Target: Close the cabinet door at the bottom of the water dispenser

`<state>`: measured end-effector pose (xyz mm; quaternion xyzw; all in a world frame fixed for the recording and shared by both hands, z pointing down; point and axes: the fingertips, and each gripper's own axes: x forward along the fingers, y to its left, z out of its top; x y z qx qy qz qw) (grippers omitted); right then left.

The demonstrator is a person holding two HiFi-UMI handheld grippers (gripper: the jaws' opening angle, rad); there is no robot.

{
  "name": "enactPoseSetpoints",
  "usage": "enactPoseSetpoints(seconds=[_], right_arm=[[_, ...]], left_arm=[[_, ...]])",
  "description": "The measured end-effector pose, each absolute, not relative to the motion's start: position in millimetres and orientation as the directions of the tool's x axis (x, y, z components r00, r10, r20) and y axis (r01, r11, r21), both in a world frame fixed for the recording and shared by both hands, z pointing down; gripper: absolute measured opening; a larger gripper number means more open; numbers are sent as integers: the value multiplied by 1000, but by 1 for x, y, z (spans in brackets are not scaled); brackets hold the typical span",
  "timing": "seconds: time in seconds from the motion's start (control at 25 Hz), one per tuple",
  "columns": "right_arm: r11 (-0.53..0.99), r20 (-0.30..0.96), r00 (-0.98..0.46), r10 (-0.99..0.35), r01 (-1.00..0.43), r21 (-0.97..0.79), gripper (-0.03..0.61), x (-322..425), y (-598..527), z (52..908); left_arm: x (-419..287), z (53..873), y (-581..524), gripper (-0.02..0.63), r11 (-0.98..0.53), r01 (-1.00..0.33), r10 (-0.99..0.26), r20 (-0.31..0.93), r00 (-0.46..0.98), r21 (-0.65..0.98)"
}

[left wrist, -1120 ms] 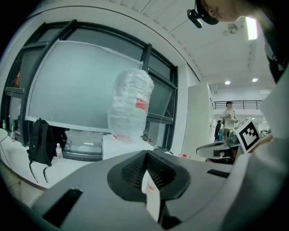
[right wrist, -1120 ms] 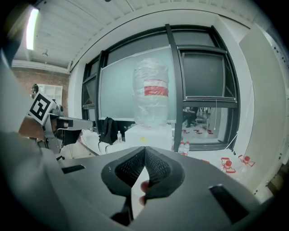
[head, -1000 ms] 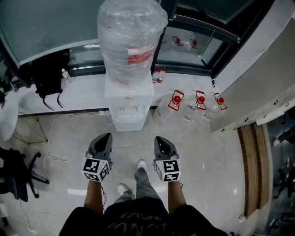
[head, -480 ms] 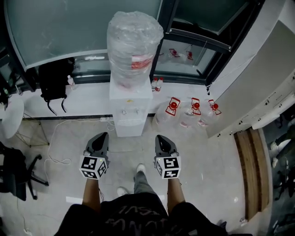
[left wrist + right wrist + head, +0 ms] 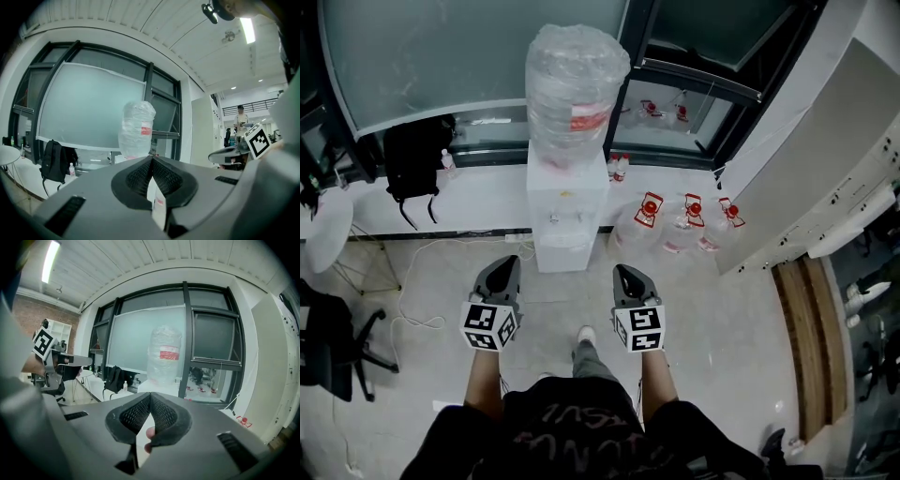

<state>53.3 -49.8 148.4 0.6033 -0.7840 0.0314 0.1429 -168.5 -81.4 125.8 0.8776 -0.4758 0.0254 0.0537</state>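
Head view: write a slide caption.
Left gripper and right gripper, both shut, face a white box-shaped water dispenser carrying a clear plastic bottle.

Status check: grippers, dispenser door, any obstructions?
Left gripper, right gripper shut, empty, short of water dispenser. Cabinet door state unreadable from here. Spare bottles beside it, none in path.

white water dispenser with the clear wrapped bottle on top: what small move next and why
Probably lower the right gripper toward the base of the white water dispenser. Both it and the left gripper are shut, empty and short of the dispenser, and no view shows the bottom cabinet door.
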Motion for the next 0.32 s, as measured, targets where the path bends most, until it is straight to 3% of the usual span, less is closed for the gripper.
enactPoseSetpoints(seconds=[0.32], right_arm=[[258,228,-233,-945,-962,86,12,52,-43,138]], left_arm=[[-166,117,-74,14,-551,-833,-829,80,554,53]])
